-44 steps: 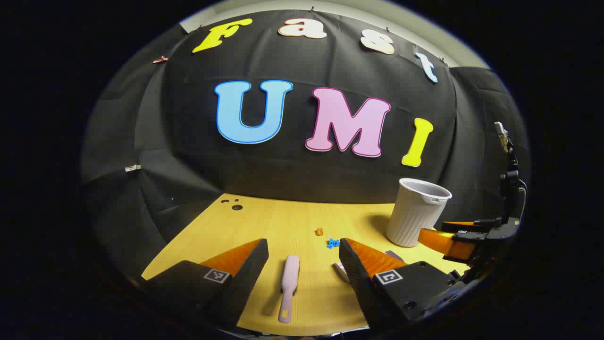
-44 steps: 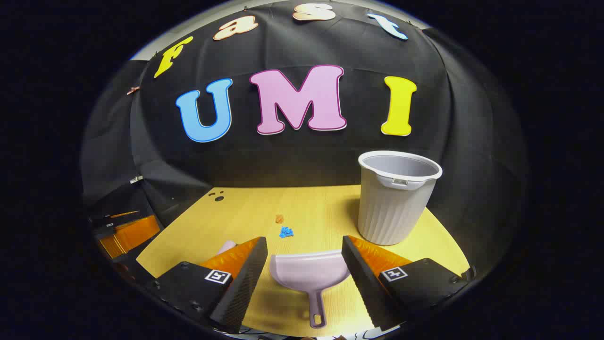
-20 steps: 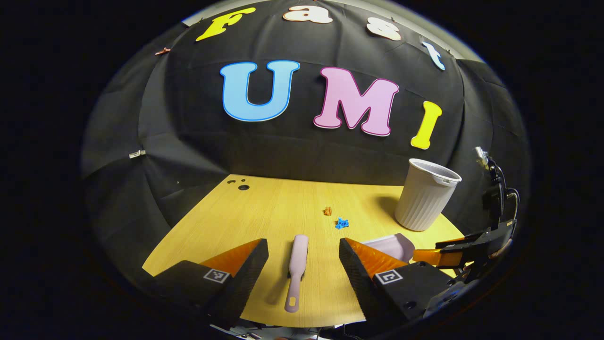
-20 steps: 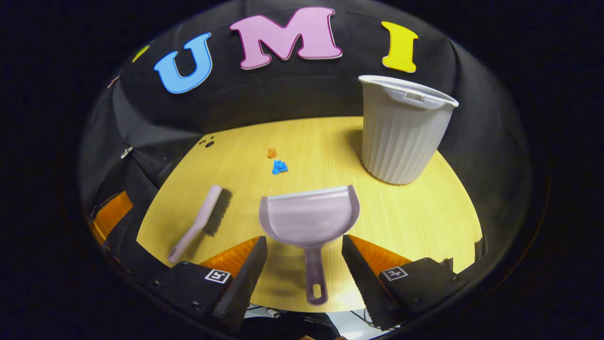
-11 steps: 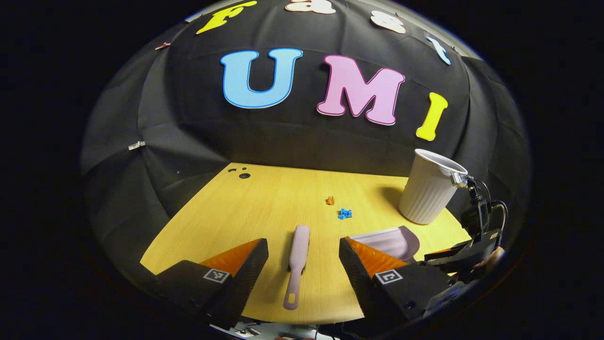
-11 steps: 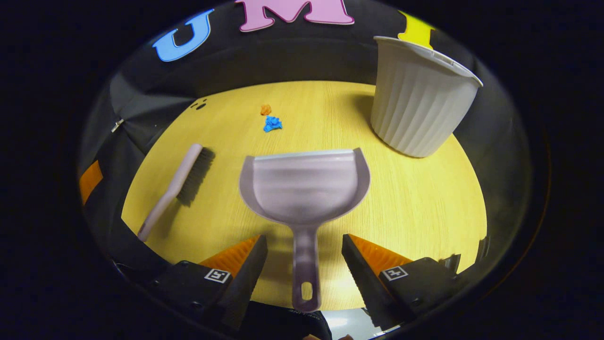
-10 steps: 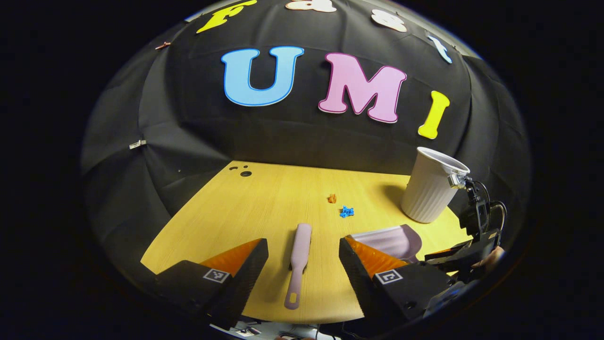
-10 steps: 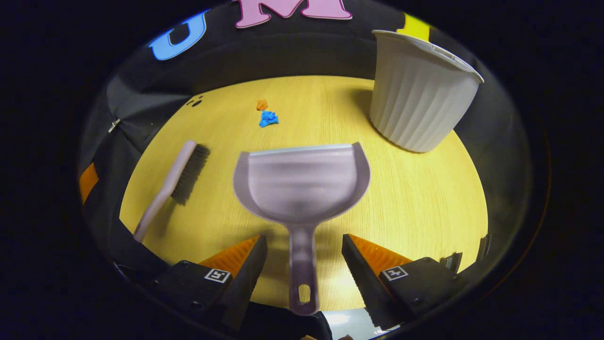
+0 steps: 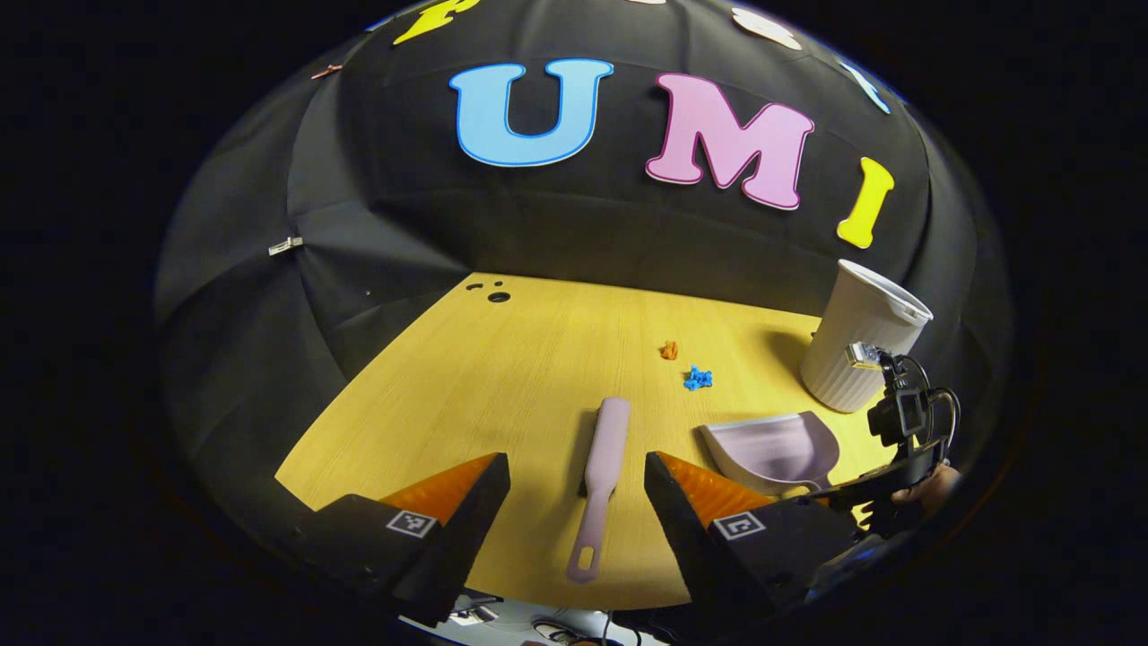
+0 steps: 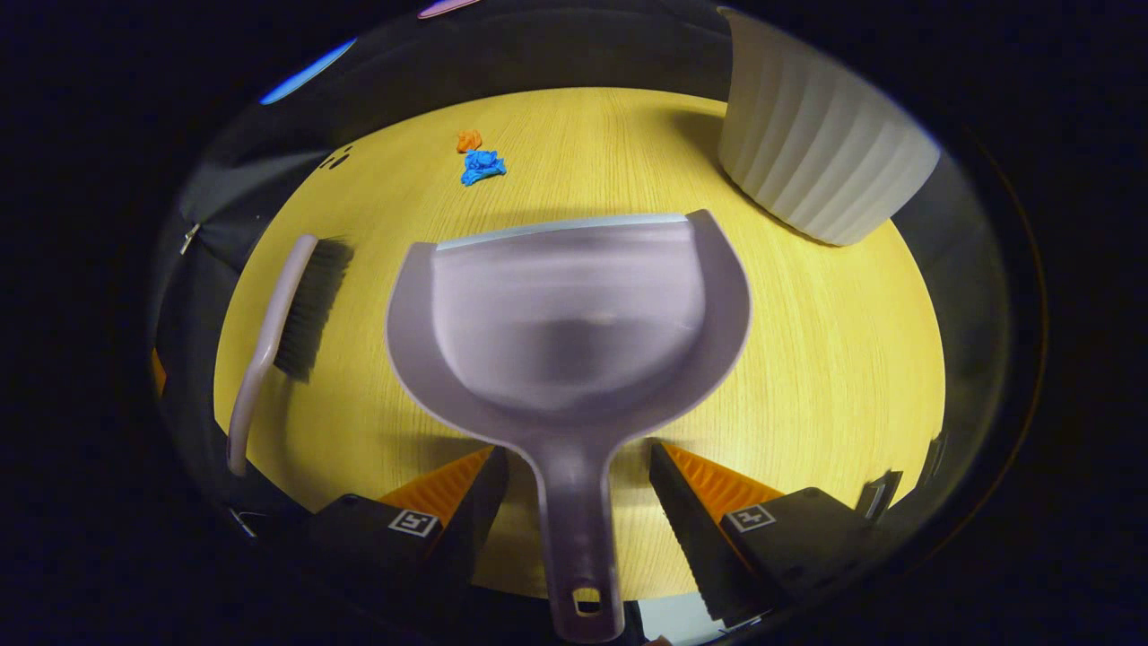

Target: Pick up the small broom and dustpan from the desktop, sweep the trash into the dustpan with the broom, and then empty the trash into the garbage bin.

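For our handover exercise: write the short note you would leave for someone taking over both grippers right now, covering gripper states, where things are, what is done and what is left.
Left gripper: open, the broom handle between its fingers, not gripped.
Right gripper: open, astride the dustpan handle, not gripped.
Broom and dustpan both lie flat on the desktop, dustpan mouth facing the trash.
Blue scrap and orange scrap lie beyond the dustpan; garbage bin stands upright at the far right.
Done: both grippers lined up.
Left: close on both handles, lift, sweep the scraps in, tip into the bin.

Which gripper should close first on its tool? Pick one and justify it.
Right. The right gripper already straddles the lilac plastic dustpan handle, open; the left gripper has only the pink broom handle's end between its fingers.
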The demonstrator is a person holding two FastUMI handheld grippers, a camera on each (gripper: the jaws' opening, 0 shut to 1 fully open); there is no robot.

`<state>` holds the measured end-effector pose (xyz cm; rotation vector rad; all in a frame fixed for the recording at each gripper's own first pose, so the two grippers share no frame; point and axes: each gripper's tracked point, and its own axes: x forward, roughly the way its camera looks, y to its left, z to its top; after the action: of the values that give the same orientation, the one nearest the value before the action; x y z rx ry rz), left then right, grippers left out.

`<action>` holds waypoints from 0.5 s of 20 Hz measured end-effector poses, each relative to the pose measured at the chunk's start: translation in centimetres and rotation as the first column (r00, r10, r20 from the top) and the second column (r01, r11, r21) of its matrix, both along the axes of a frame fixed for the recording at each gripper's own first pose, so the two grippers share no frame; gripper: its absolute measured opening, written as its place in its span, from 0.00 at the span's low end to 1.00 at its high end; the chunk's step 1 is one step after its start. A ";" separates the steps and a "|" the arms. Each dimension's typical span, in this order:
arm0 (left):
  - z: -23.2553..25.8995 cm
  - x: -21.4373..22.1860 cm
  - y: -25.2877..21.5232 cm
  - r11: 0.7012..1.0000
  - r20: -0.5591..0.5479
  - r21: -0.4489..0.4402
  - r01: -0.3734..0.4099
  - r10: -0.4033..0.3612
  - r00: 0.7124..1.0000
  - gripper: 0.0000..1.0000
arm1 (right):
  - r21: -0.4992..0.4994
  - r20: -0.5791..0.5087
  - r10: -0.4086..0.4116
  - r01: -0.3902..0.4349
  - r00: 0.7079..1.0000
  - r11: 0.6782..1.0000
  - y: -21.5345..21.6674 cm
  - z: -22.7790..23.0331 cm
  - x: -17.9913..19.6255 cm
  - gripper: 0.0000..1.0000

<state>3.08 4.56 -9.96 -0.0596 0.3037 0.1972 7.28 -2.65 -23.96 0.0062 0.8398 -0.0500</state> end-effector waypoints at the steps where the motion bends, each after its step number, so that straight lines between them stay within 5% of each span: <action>1: -0.4 0.5 0.1 1.000 -0.020 0.001 0.009 -0.009 1.000 0.96 | -0.011 -0.007 -0.001 0.001 1.000 1.000 -0.1 -0.1 0.2 0.99; 5: -4.5 2.2 -1.1 0.991 -0.181 -0.046 0.129 -0.135 0.974 0.96 | -0.041 0.001 -0.005 0.005 1.000 0.999 -0.5 0.1 1.1 0.90; 6: -5.9 2.8 -1.2 0.986 -0.236 -0.053 0.158 -0.166 0.958 0.96 | -0.048 -0.002 -0.009 0.008 1.000 0.999 -0.7 0.1 1.1 0.76; 10: -10.1 4.7 -1.2 0.978 -0.408 -0.029 0.208 -0.201 0.891 0.96 | -0.043 -0.004 -0.015 0.015 1.000 0.999 -0.9 0.3 1.2 0.62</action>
<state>7.74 3.39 -20.11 0.0310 0.7251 -0.0014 8.49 -3.52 -23.70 -0.0279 0.8428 -0.0825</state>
